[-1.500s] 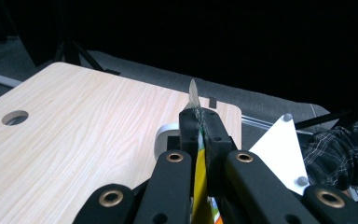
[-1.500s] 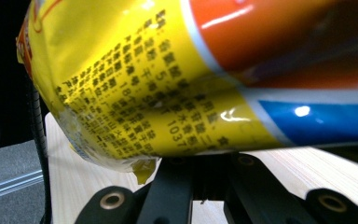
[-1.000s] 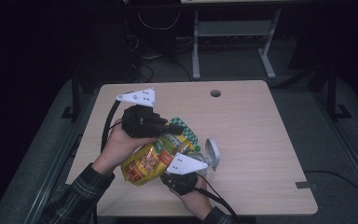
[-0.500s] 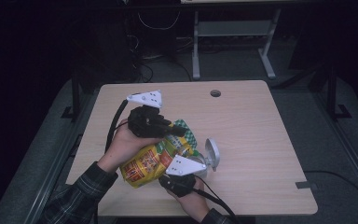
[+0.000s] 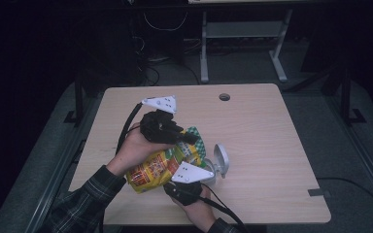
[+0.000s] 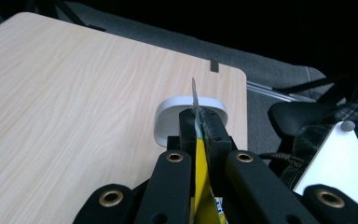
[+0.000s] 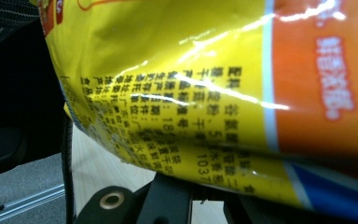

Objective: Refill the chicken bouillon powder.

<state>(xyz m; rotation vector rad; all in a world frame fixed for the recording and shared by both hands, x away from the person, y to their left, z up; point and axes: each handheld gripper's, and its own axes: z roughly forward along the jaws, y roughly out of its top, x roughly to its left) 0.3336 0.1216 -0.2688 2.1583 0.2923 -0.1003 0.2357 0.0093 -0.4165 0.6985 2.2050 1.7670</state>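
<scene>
- Snack bag (image 5: 158, 167), yellow and orange with printed text, is held up off the wooden table (image 5: 272, 145), tilted, its green-and-white top edge pointing toward the white dish.
- Left gripper (image 5: 187, 138) is clamped on the bag's top seam; in the left gripper view the thin seam edge (image 6: 196, 116) stands pinched between the two black jaws, which are drawn together on it.
- Left hand (image 5: 136, 150) wraps the gripper body above the bag, with the grey plate (image 5: 161, 103) on its far side.
- Right gripper (image 5: 189, 180) sits at the bag's lower end, near the table's front edge; its own view looks straight onto the glossy wrapper (image 7: 191, 93), which covers the jaw tips. By every sign the jaws are closed, but I cannot tell from here whether any film is caught between them.
- White dish (image 5: 221, 159), small and round-edged, stands tipped on its rim just beside the bag's top end; in the left gripper view it lies right beyond the jaw tips (image 6: 191, 109).
- Plaid sleeve (image 5: 85, 204) comes in at the table's near left corner.
</scene>
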